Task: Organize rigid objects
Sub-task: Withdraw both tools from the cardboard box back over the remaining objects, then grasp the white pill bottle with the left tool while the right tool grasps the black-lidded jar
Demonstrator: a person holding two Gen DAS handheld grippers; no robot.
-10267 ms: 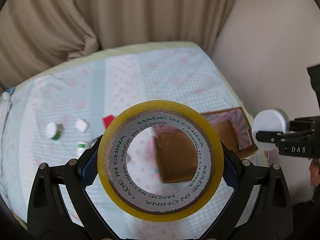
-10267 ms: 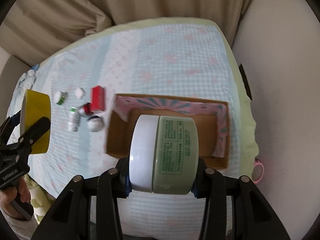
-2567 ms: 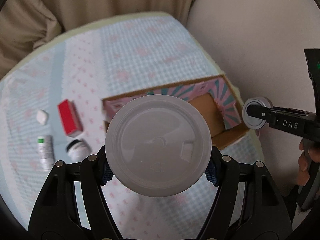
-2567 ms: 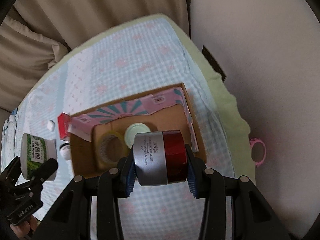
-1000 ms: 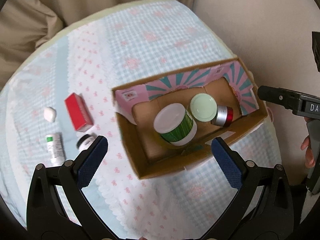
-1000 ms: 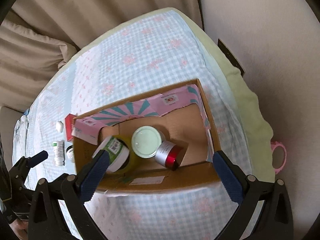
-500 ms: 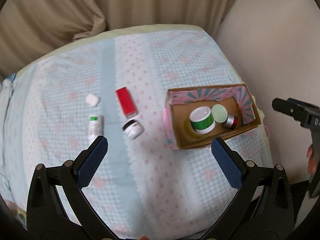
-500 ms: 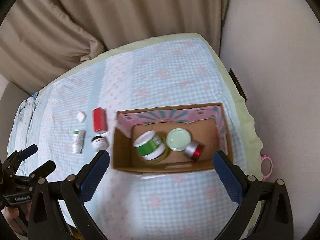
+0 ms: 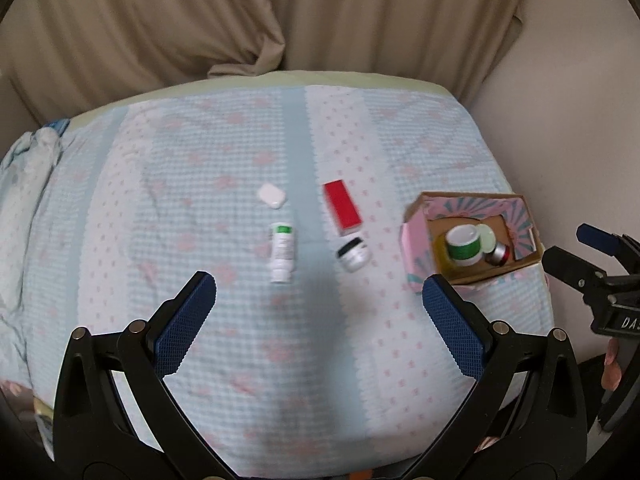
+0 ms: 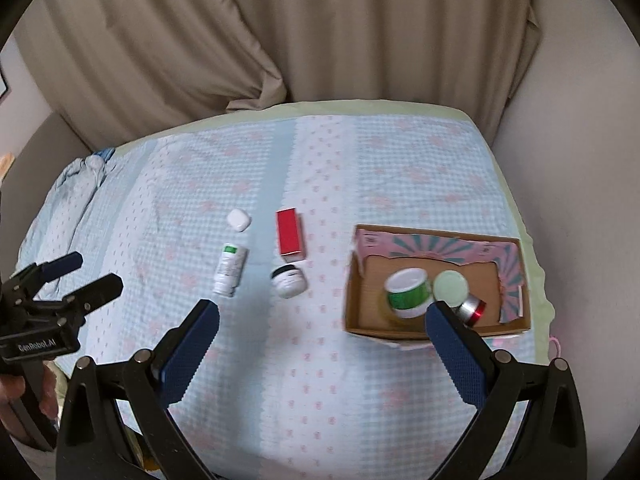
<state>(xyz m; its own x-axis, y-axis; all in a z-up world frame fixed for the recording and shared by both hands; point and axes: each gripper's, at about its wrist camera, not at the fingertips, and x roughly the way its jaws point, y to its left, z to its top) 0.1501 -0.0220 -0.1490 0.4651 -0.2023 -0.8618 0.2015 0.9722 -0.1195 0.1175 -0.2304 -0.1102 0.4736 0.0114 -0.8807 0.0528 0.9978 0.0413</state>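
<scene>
Cardboard, brown with pink and teal striped flaps: the open box (image 10: 438, 276) sits at the right end of the blue-and-pink checked bedspread (image 10: 320, 380) and serves as the reference for what follows. Inside it stand a white-lidded jar with a green label (image 10: 408, 288), a pale green round lid (image 10: 451, 289) and a small silver-and-red jar (image 10: 471, 309) toward its right side, with a yellow roll only partly visible under the green-labelled jar. A second ago both tools hung close over the box; they have since drawn back to the near edge of the bedspread, so the deposit appears finished. The left gripper (image 9: 319, 320) and right gripper (image 10: 322, 338) both show jaws spread wide with nothing between them.

Left of the box, well apart from it, four items lie loose on the cloth:
- red rectangular carton (image 10: 290, 237)
- white jar with a black band (image 10: 289, 281), just below the carton
- white tube-shaped bottle with a green mark (image 10: 229, 269), lying on its side
- small white rounded case (image 10: 238, 220), farthest from the box

Judgement: roughly half sorted; the next pickups fall among these four
</scene>
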